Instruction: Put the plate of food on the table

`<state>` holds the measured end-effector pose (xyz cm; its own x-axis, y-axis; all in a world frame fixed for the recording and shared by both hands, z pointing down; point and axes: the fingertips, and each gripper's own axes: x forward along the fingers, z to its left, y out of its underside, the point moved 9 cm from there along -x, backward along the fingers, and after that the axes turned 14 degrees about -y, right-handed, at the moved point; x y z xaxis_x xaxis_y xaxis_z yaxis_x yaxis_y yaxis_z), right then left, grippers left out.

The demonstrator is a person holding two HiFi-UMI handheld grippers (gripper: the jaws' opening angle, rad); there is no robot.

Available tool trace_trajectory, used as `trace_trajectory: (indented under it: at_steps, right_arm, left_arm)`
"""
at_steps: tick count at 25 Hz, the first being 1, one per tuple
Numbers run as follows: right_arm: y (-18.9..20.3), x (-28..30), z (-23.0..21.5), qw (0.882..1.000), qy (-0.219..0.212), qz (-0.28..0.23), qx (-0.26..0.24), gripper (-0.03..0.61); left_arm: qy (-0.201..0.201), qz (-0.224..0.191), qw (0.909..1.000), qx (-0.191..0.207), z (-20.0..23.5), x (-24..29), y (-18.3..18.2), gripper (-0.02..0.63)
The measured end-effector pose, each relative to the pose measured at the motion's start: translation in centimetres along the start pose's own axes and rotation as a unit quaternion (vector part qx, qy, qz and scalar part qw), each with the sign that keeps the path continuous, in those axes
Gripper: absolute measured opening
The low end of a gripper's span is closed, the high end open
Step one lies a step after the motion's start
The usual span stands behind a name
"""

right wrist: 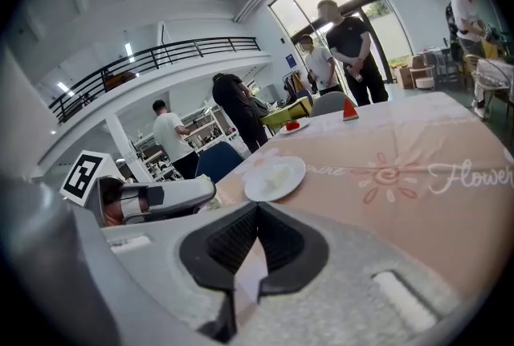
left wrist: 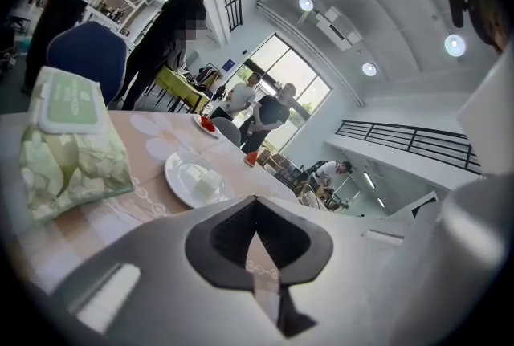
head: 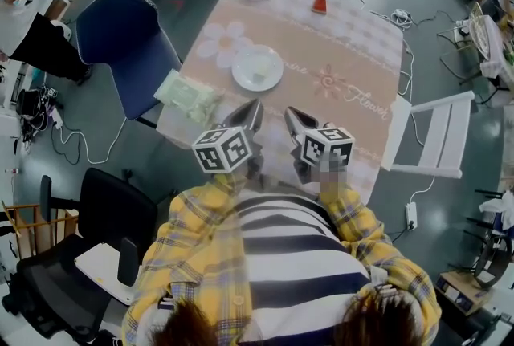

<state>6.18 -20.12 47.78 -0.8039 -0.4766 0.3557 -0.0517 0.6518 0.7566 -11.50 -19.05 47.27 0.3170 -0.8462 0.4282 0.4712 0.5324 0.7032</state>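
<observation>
Left gripper (head: 252, 111): jaws pressed together, nothing between them, over the near table edge.
Right gripper (head: 294, 118): jaws pressed together, empty, beside the left.
Plate of food (head: 258, 67): resting on table (head: 353, 55), ahead of both grippers, apart from them.
Wet-wipes pack (head: 186, 95): on the table, left of the plate.

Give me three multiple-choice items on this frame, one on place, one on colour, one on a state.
1. Where is the wipes pack? A on the table's left edge; B on a chair; C on the floor.
2. The chair beside the pack is: A green; B blue; C red.
3. The left tool and right tool are: A both open; B holding a plate; C both shut, empty.
Answers: 1 A, it lies at the table's edge; 2 B, its seat is blue; 3 C, each tool's view shows jaws together, nothing between.
</observation>
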Motion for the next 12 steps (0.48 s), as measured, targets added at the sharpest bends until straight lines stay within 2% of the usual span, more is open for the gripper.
trace_trajectory:
  at_steps: [12]
  right_arm:
    - [0.25,-1.22,1.16,1.0,-0.011,-0.006,-0.016,-0.005]
  left_arm:
    - [0.008,-0.003,0.9999,-0.005,-0.37,-0.55,0.19,-0.005]
